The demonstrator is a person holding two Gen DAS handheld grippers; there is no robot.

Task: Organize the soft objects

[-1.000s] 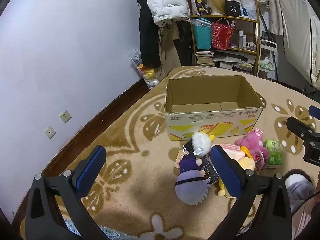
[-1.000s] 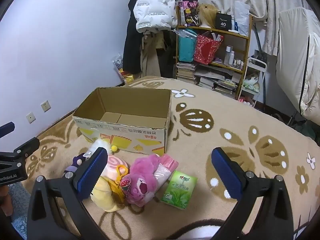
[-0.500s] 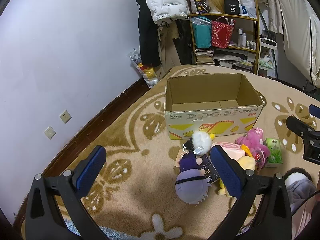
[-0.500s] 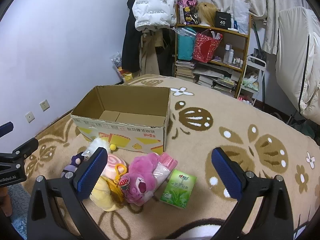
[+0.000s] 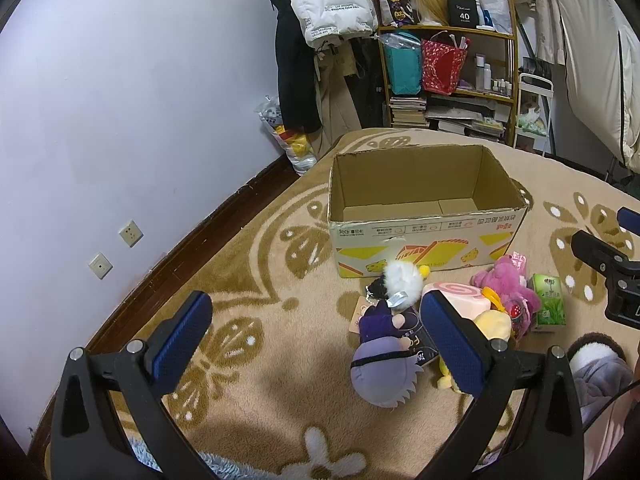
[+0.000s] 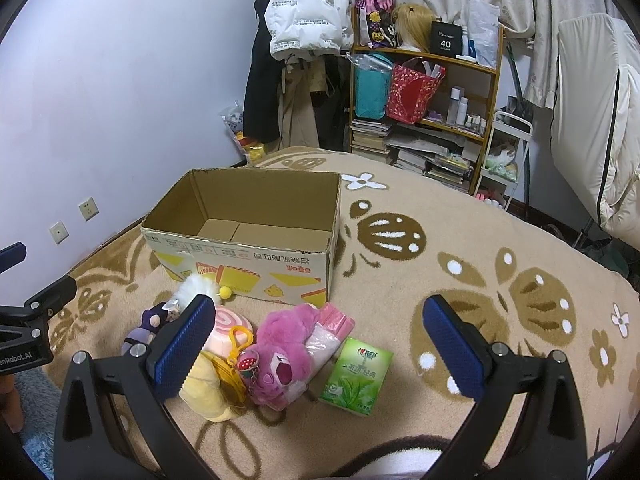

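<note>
An open, empty cardboard box [image 5: 424,216] [image 6: 244,248] stands on the patterned rug. In front of it lies a heap of soft things: a purple-haired doll [image 5: 384,356], a white furry toy [image 5: 402,280] [image 6: 196,286], a pink swirl cushion [image 5: 456,296] [image 6: 228,328], a yellow plush [image 5: 494,326] [image 6: 204,392], a pink bear [image 5: 506,288] [image 6: 280,350] and a green tissue pack [image 5: 550,300] [image 6: 358,376]. My left gripper [image 5: 316,340] is open and empty, above the rug left of the heap. My right gripper [image 6: 316,344] is open and empty, above the pink bear and the tissue pack.
A wooden shelf [image 6: 428,112] with bags, books and bottles stands at the back. Coats and a white puffer jacket [image 5: 328,0] hang beside it. A wall with two sockets [image 5: 116,248] runs along the left. A fuzzy slipper [image 5: 592,356] is at the right edge.
Both grippers have drifted slightly; the box and toys sit a little lower in the right wrist view. Nothing was grasped or moved.
</note>
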